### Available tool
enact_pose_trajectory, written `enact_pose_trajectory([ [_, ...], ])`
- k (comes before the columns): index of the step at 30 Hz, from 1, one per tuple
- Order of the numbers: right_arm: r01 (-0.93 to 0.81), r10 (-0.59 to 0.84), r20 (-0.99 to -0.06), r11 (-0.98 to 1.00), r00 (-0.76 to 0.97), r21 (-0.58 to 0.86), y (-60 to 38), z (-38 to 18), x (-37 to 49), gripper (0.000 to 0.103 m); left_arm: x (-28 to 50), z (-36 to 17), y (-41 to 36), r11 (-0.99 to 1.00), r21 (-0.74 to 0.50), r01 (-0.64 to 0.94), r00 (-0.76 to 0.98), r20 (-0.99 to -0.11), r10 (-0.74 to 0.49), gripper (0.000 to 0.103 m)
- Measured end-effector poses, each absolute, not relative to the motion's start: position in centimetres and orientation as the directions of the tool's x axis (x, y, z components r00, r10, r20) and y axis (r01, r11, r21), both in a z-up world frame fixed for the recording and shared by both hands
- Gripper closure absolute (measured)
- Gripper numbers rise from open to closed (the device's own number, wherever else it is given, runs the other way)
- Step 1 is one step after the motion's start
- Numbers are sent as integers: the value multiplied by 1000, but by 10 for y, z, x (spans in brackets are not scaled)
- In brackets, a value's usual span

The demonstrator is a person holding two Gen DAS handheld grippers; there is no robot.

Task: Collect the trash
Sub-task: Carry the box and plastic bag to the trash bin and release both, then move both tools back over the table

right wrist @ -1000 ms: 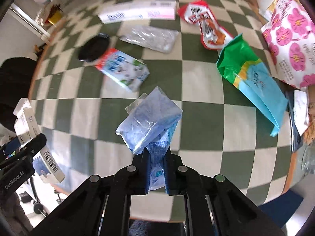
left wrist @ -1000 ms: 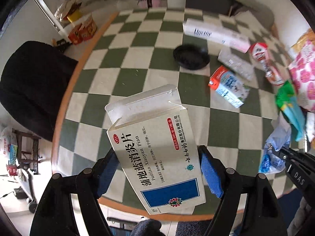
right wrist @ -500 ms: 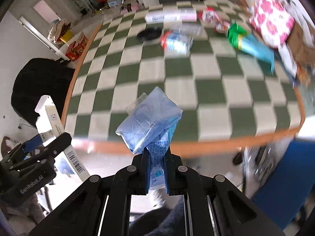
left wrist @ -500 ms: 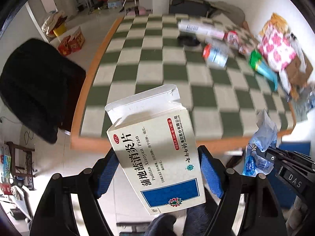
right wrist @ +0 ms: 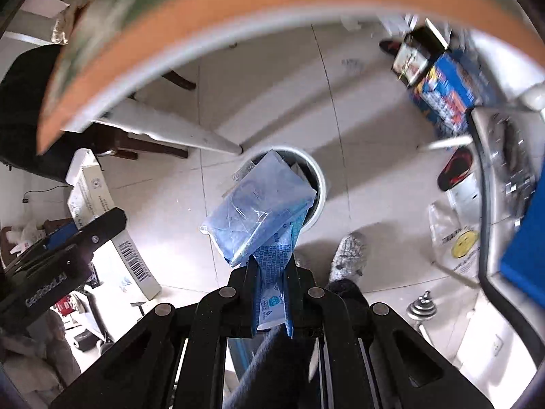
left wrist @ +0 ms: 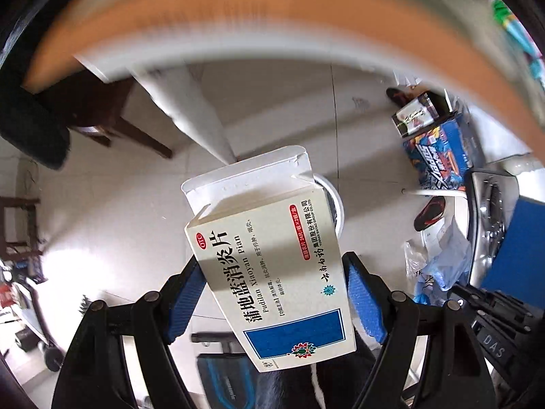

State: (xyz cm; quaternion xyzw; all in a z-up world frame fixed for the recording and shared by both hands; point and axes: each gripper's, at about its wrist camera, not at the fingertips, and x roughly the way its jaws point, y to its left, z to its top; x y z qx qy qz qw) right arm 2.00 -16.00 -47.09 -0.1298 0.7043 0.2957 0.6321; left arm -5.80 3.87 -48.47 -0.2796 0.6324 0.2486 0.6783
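Note:
My left gripper [left wrist: 274, 296] is shut on a white medicine box [left wrist: 272, 255] with Chinese print and a blue panel; its top flap is open. My right gripper [right wrist: 272, 283] is shut on a crumpled blue plastic wrapper [right wrist: 262, 204]. Both are held above the floor, over a round white trash bin [right wrist: 318, 184] that stands by a white table leg. In the left wrist view the bin [left wrist: 335, 201] is mostly hidden behind the box. The box and left gripper also show at the left of the right wrist view [right wrist: 102, 211]. The wrapper also shows in the left wrist view [left wrist: 439, 266].
The orange table edge [right wrist: 238, 3] arcs blurred overhead. A blue printed carton [right wrist: 449, 88] and a small box stand on the floor at right. A red-and-black slipper [right wrist: 454, 170], a plastic bag [right wrist: 456, 238], a grey shoe [right wrist: 347, 255] and a metal appliance [right wrist: 500, 170] are nearby.
Both grippers have swung down off the checkered tabletop, past its edge, and now point at the floor and the bin. Each keeps its hold on its item.

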Motion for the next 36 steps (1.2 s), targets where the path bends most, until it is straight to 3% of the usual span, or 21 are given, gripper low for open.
enact_pose_trajectory([
  [9, -488, 204, -947, 818, -247, 304, -146, -644, 40, 92, -40, -655, 57, 648, -206, -733, 82, -973, -216, 24],
  [13, -471, 212, -933, 817, -292, 333, -134, -710, 46, 91, -44, -701, 69, 591, -267, -761, 106, -950, -293, 23],
  [14, -470, 212, -931, 816, -297, 336, -131, -724, 46, 90, -44, -708, 70, 587, -266, -764, 106, -950, -292, 20],
  [15, -475, 208, -928, 812, -309, 340, -127, -738, 46, 89, -45, -715, 71, 583, -261, -770, 103, -951, -290, 7],
  [16, -476, 201, -926, 811, -318, 340, -125, -750, 47, 87, -49, -718, 74, 580, -259, -772, 102, -952, -290, 0],
  [18, -467, 186, -921, 817, -342, 339, -123, -772, 48, 67, -56, -724, 77, 575, -234, -784, 90, -959, -268, 0],
  [22, -477, 149, -926, 822, -347, 311, -127, -792, 47, 40, -74, -725, 81, 585, -138, -799, 47, -985, -168, 0],
  [24, -499, 124, -938, 820, -325, 281, -126, -796, 46, 8, -82, -720, 79, 596, -94, -797, 26, -992, -123, 0],
  [25, -526, 102, -948, 812, -302, 255, -125, -794, 44, 3, -86, -719, 79, 602, -79, -794, 14, -994, -112, 0],
  [36, -684, -2, -996, 726, -94, 64, -111, -721, 18, 1, -100, -646, 54, 669, -4, -743, -35, -998, -45, 0],
])
